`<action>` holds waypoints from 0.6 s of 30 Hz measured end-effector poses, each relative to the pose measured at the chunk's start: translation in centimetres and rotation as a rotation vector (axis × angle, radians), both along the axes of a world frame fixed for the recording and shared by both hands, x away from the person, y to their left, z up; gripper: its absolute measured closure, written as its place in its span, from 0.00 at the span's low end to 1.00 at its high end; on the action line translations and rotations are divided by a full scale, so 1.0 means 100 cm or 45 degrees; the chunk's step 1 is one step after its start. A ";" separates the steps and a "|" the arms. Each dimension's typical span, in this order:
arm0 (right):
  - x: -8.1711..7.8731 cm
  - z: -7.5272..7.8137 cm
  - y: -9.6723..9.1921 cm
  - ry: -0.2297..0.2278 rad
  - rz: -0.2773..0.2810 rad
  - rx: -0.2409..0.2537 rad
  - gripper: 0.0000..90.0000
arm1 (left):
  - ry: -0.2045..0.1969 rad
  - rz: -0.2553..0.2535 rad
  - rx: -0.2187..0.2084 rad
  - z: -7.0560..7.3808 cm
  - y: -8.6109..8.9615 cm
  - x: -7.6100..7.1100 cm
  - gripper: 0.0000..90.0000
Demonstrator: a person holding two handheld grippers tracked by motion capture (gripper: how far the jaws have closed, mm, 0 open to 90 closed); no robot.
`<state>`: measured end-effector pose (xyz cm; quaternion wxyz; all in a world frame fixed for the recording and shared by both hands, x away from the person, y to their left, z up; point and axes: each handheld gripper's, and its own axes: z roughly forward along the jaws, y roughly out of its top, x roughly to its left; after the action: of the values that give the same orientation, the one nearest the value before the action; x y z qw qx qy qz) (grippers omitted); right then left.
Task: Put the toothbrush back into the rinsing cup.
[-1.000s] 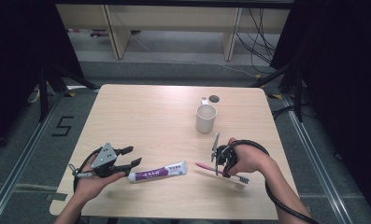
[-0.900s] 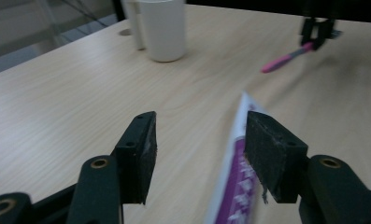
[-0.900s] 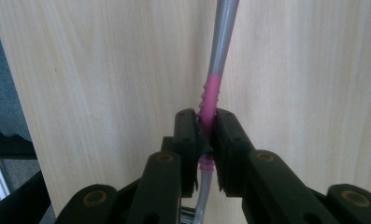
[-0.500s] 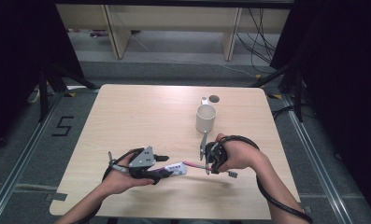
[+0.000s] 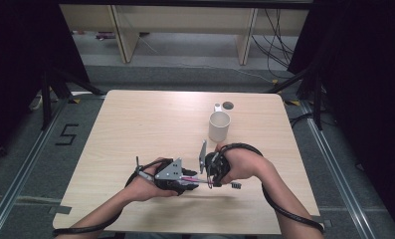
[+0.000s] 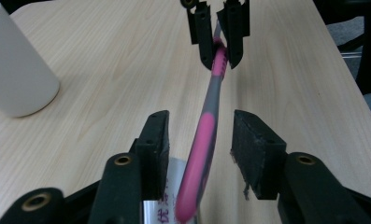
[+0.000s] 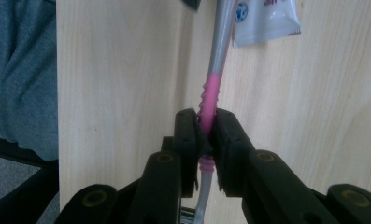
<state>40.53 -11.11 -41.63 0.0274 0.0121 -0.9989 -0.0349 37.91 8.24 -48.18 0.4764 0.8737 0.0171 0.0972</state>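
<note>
My right gripper (image 7: 206,135) is shut on a pink and grey toothbrush (image 7: 211,88) near its neck and holds it just above the table. From above, the right gripper (image 5: 211,180) sits beside the left gripper (image 5: 189,182) at the table's front middle. The toothbrush handle (image 6: 206,121) runs between the jaws of my left gripper (image 6: 203,125) with a gap on each side. Those jaws have just been closing and touch nothing. A white toothpaste tube (image 6: 167,207) lies on the table under them, and its flat end (image 7: 267,18) also shows beyond the toothbrush.
A white cup (image 5: 219,126) stands upright behind the grippers, right of centre, the same cup (image 6: 15,70) lying far left of the left jaws. A dark round spot (image 5: 228,105) and a small white piece lie behind it. The wooden table (image 5: 135,129) ends close in front of the hands.
The left gripper moved right, over the toothpaste tube, and its jaws narrowed around the toothbrush handle. The right gripper shifted left and slightly up with the toothbrush, meeting the left gripper.
</note>
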 end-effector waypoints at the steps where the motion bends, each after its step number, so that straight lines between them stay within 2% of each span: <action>1: 0.001 0.000 0.001 -0.002 0.014 0.006 0.90 | 0.004 -0.015 -0.022 -0.002 -0.002 0.000 0.66; 3: 0.000 0.001 0.003 -0.005 0.014 0.007 0.90 | 0.011 -0.025 -0.030 -0.003 -0.003 -0.001 0.69; 4: -0.002 0.002 0.004 0.000 -0.016 0.001 0.90 | -0.001 -0.031 -0.032 -0.003 -0.004 -0.001 0.71; 5: -0.002 0.002 0.004 0.000 -0.016 0.001 0.90 | -0.001 -0.031 -0.032 -0.003 -0.004 -0.001 0.74; 6: 0.000 0.003 0.005 -0.007 0.017 0.004 0.90 | -0.006 -0.034 -0.027 -0.003 -0.004 -0.002 0.74; 7: -0.001 0.001 0.007 0.021 0.025 0.052 0.90 | -0.013 -0.052 -0.011 -0.003 -0.004 -0.001 0.78; 9: -0.002 0.002 0.008 0.017 0.015 0.046 0.90 | -0.018 -0.060 -0.005 -0.003 -0.004 -0.001 0.81; 10: -0.001 0.003 0.010 -0.005 0.047 0.022 0.90 | -0.022 -0.056 -0.006 -0.003 -0.005 -0.002 0.83; 13: 0.000 0.003 0.011 0.003 0.063 0.036 0.89 | -0.023 -0.077 -0.007 -0.003 -0.003 0.000 0.88; 16: -0.001 0.004 0.011 0.002 0.041 0.021 0.89 | -0.012 -0.080 -0.008 -0.003 -0.003 -0.001 0.89; 18: 0.001 0.005 0.011 -0.016 0.074 0.033 0.89 | -0.010 -0.084 -0.021 -0.003 -0.002 -0.002 0.90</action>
<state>40.60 -10.01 -41.16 0.0218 0.0417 -0.9978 -0.0471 37.75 7.99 -48.44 0.4867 0.8694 -0.0127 0.0846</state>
